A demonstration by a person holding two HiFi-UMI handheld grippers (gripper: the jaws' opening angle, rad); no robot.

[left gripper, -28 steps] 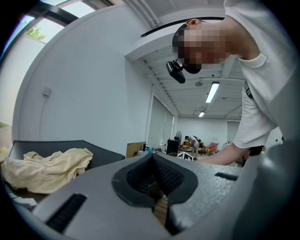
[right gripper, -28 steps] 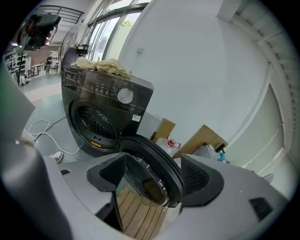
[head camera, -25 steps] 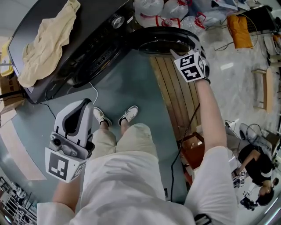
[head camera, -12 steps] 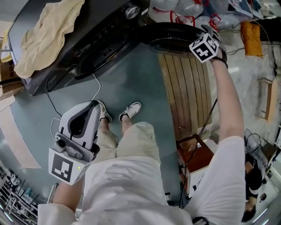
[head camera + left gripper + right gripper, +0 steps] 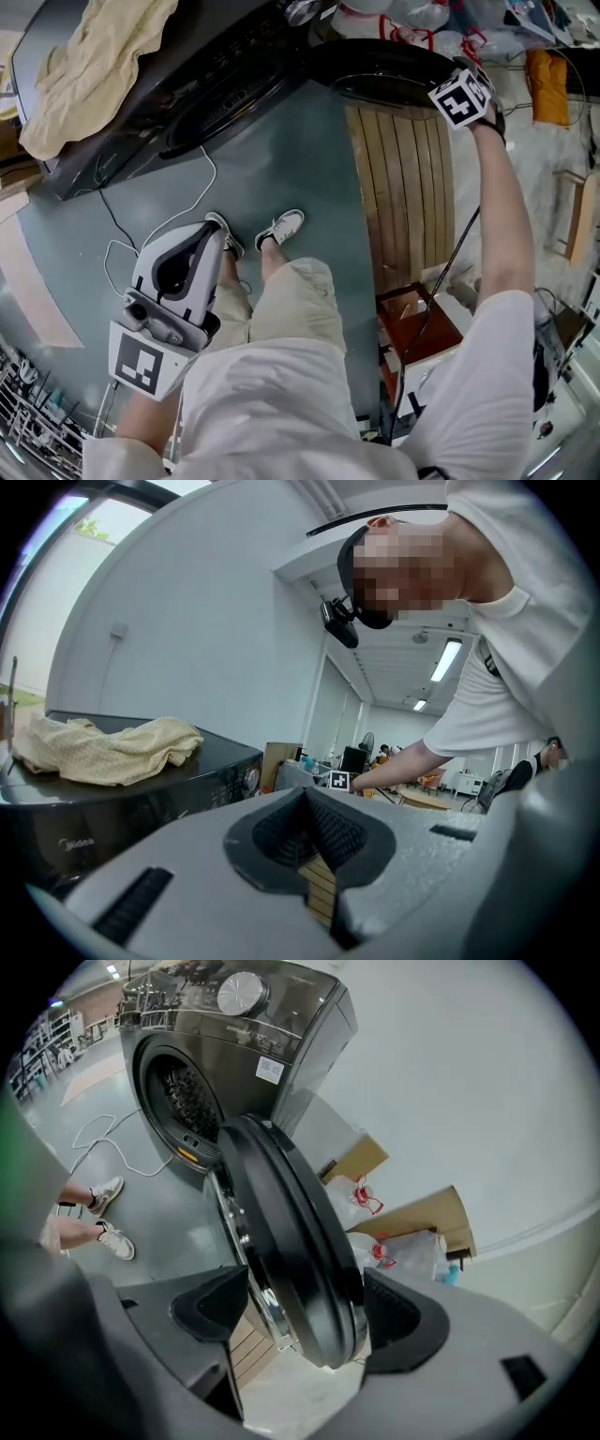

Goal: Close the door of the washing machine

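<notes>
The dark front-loading washing machine [image 5: 141,112] stands at the top left of the head view, its drum opening [image 5: 187,1101] uncovered. Its round black door [image 5: 384,70] hangs wide open, swung out to the right. My right gripper [image 5: 459,94] is at the door's outer edge. In the right gripper view the door [image 5: 291,1241] rim sits between the jaws of that gripper [image 5: 305,1312], which are shut on it. My left gripper [image 5: 202,239] hangs low by the person's left leg, away from the machine. In its own view the left gripper [image 5: 314,832] is shut with nothing in it.
A yellowish cloth [image 5: 84,66] lies on top of the machine. A slatted wooden board [image 5: 403,187] lies on the floor under the door. A white cable [image 5: 178,211] trails on the floor. Plastic bags [image 5: 394,14] sit behind the door. A red-brown box [image 5: 412,323] stands near the person's right side.
The right gripper and the door edge have shifted up and to the right in the head view, and the arm is more stretched. The left gripper has stayed low.
</notes>
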